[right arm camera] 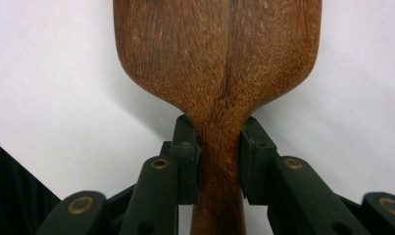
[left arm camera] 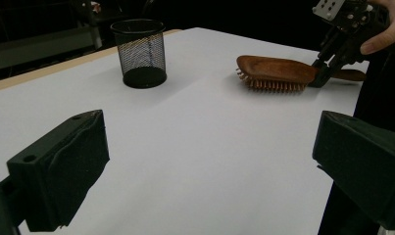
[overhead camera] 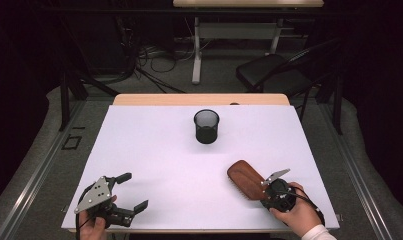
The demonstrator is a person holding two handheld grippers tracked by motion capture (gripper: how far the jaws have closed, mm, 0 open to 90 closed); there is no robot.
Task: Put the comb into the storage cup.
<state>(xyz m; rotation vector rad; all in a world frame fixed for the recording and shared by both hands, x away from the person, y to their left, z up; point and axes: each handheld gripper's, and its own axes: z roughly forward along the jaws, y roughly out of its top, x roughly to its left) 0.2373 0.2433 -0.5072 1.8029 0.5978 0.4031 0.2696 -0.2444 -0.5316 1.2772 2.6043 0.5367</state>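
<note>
Right tool (right arm camera: 219, 161) pinching neck of wooden hairbrush (overhead camera: 245, 179), bristles down on white table (overhead camera: 164, 150) at near right, left tool (overhead camera: 123, 192) spread wide at near left, black mesh cup (overhead camera: 206, 126) far centre.

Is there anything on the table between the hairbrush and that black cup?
No. The right gripper is clamped on the hairbrush handle, and bare white table lies between it and the black mesh cup. The left gripper waits open off to the side.
</note>
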